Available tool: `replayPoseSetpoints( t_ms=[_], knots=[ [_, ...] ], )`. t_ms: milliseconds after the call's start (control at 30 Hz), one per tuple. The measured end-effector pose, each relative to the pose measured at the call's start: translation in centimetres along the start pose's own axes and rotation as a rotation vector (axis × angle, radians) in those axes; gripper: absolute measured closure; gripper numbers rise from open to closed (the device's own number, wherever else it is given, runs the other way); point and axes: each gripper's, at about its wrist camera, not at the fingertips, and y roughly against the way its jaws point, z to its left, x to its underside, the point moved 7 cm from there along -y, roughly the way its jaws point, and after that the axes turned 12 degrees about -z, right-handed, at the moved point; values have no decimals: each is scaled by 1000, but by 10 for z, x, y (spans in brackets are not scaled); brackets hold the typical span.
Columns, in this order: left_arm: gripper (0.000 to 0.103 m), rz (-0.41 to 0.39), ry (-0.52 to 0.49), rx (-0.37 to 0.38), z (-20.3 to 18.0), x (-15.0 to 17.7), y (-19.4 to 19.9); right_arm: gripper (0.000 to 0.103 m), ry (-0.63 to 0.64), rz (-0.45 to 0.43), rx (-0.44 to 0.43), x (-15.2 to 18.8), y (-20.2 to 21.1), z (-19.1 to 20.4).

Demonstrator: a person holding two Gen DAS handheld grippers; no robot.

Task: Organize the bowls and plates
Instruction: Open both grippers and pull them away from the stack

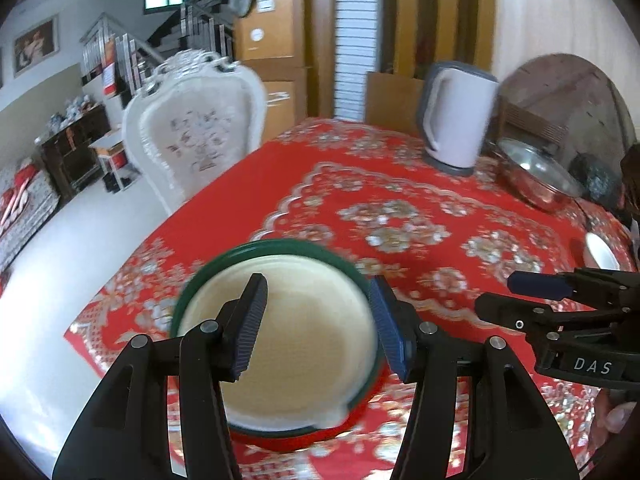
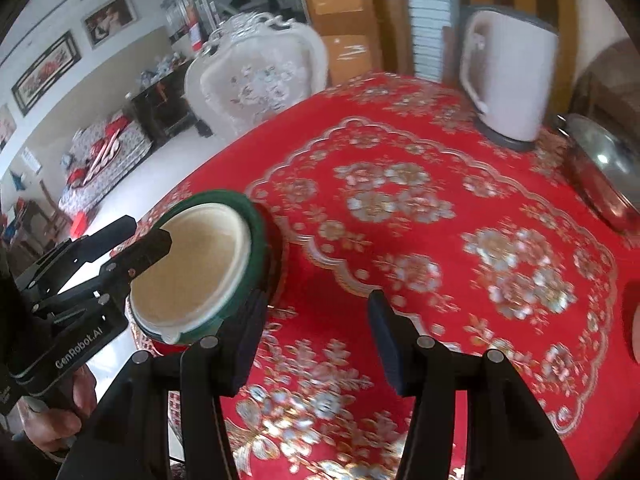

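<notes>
A cream bowl with a green rim (image 1: 312, 360) sits on the red flowered tablecloth (image 1: 400, 184) near the table's left edge, with something red showing under its near side. My left gripper (image 1: 318, 320) hovers over it, jaws open and wider than half the bowl, pads not pressing on it. In the right wrist view the same bowl (image 2: 192, 272) lies at the left with the left gripper (image 2: 140, 236) above its near rim. My right gripper (image 2: 316, 332) is open over bare cloth with nothing between its fingers. It shows at the right as the right gripper (image 1: 516, 300).
A white electric kettle (image 1: 456, 120) and a steel pot with a glass lid (image 1: 536, 176) stand at the table's far right. A small white dish (image 1: 600, 252) lies at the right edge. A white ornate chair (image 1: 192, 132) stands by the far left side.
</notes>
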Motion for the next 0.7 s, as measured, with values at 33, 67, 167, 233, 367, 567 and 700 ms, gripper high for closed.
replayPoseSetpoints(
  t_ms=[33, 67, 167, 233, 367, 567, 700],
  knots=[
    [50, 1, -7, 14, -9, -1, -1, 50, -15, -5, 7, 1, 4, -8],
    [50, 1, -15, 30, -19, -2, -2, 50, -27, -9, 16, 3, 9, -15],
    [50, 1, -43, 66, -48, -4, -5, 50, -51, -19, 41, 7, 21, -32],
    [50, 6, -60, 92, -68, -3, -8, 50, -73, -26, 63, 12, 32, -47],
    [50, 13, -98, 155, -115, -3, -11, 50, -117, -37, 109, 22, 52, -77],
    [50, 22, -186, 238, -186, 1, -16, 46, -213, -52, 179, 39, 82, -133],
    [50, 47, -217, 292, -229, 4, -23, 42, -266, -57, 223, 52, 102, -167]
  ],
)
